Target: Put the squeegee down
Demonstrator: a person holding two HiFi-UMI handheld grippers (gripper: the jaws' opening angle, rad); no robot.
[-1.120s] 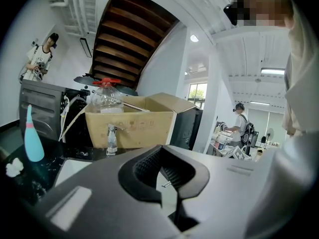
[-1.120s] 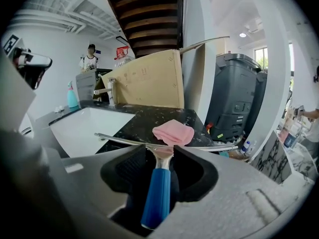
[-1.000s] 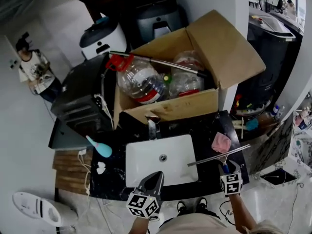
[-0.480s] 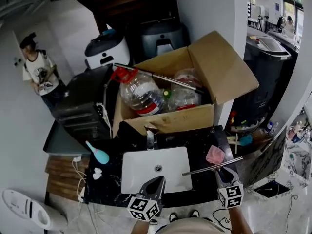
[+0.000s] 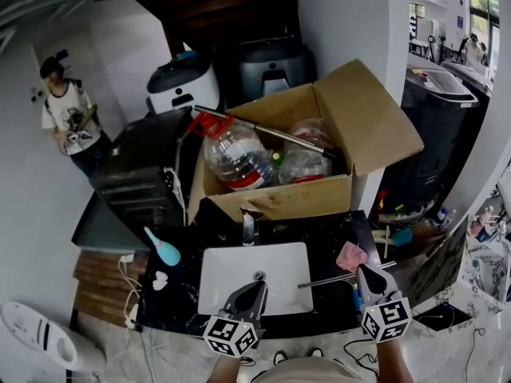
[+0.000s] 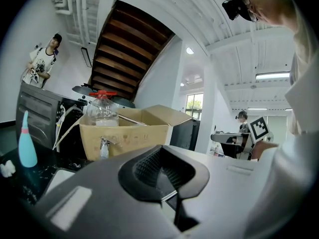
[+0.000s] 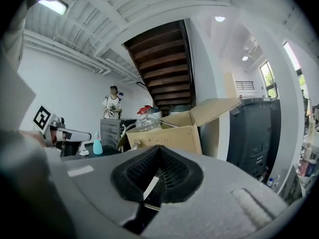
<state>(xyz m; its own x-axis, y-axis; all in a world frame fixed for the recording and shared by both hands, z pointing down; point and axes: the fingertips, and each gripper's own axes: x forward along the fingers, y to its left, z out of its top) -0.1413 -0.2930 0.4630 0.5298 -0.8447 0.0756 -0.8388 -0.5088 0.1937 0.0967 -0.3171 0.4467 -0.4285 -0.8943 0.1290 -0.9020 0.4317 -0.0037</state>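
Observation:
The squeegee, a thin metal bar, lies slantwise on the black counter at the right edge of the white sink. My right gripper hangs over its right end, lifted clear, with its jaws shut and nothing between them; in the right gripper view the gripper points level at the room and the squeegee is out of sight. My left gripper hovers over the sink's front rim, shut and empty, as the left gripper view also shows.
A pink cloth lies just behind the squeegee. A faucet stands behind the sink, a blue bulb-shaped tool to its left. An open cardboard box holds plastic bottles. A person stands at far left.
The right gripper has risen away from the squeegee, which stays lying on the counter. The left gripper has lifted slightly.

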